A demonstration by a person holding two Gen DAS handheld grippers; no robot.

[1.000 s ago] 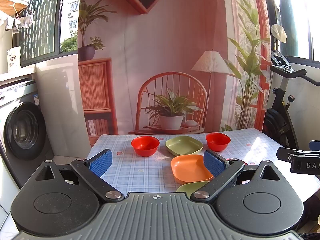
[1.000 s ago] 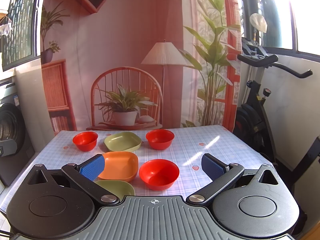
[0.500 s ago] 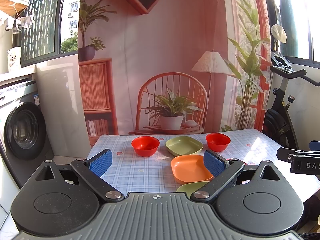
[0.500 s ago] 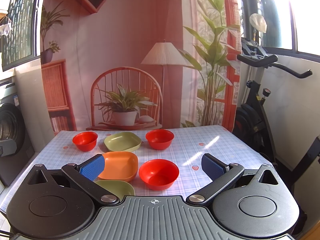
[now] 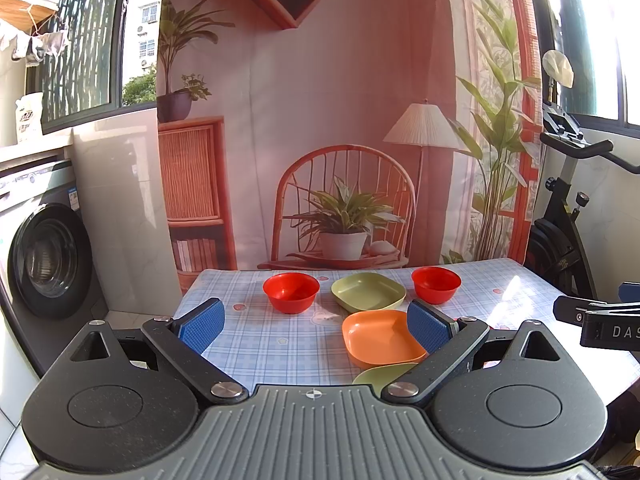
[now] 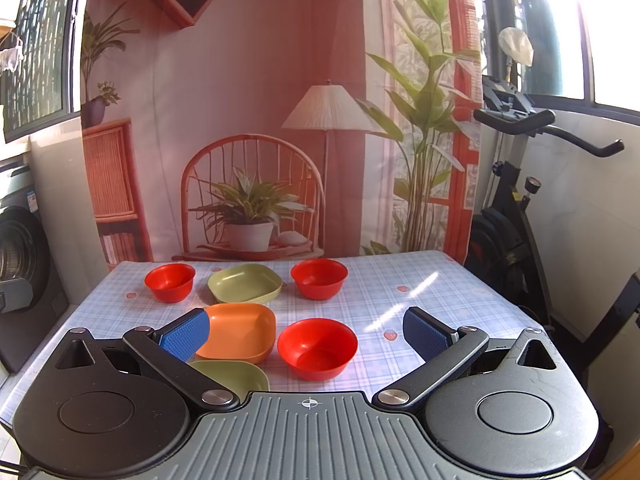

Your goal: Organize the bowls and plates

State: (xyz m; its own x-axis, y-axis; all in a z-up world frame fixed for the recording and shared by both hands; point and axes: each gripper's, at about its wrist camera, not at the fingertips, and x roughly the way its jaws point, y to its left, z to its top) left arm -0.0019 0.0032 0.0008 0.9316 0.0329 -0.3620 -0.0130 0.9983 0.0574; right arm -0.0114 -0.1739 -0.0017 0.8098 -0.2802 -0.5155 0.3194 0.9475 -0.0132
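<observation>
The worktop (image 6: 420, 292) wears a pale blue check cloth (dotted with small pink hearts). On it sit three red bowls (image 6: 317, 348), two olive-green plates (image 6: 244, 283) and one orange plate (image 6: 240, 332).

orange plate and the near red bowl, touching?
Cannot tell. In the right wrist view the orange plate and near red bowl rims nearly meet; no clear gap or contact.

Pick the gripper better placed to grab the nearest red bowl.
Right. The right gripper, open, frames the nearest red plastic bowl; the left gripper faces the square orange plate instead.
</observation>
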